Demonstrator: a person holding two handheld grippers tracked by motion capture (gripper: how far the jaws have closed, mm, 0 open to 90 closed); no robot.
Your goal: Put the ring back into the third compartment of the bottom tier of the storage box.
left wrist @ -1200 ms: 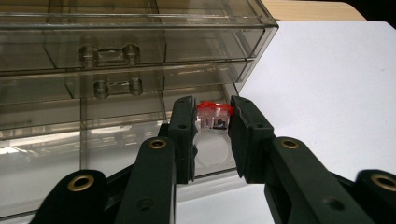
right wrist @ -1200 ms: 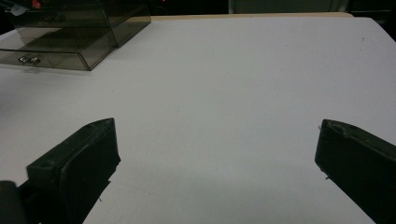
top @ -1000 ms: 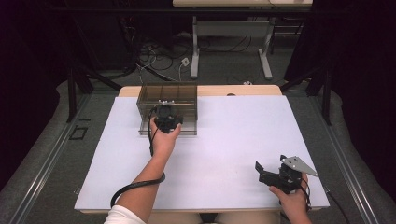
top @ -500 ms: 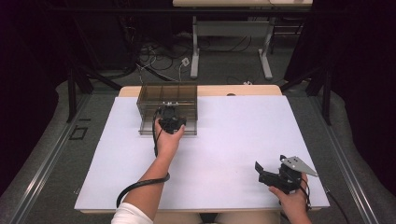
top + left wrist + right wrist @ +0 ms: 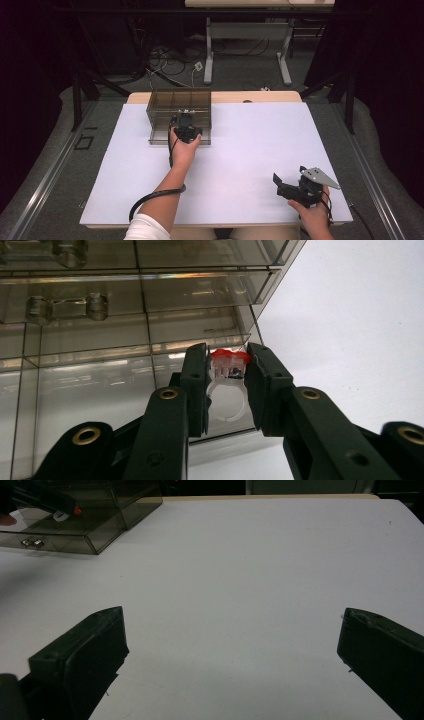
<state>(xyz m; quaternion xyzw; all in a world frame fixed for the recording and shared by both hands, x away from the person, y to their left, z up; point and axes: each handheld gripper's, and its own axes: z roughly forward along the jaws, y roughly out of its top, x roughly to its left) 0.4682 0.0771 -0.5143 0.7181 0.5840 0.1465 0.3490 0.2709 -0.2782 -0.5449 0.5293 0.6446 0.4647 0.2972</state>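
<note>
A smoky translucent brown organizer box (image 5: 179,116) sat on the white desk (image 5: 250,150), and a clear plastic ring (image 5: 227,390) bore a red top between black jaws.

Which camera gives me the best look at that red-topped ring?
Left gripper view: the red-topped ring sits close up, pinched between that gripper's jaws. Right gripper view shows a distant red speck; in the high view I cannot make it out.

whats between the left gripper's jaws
A small clear ring with a red top, clamped by the left gripper beside the smoky plastic organizer box. The jaws cover the ring's sides.
</note>
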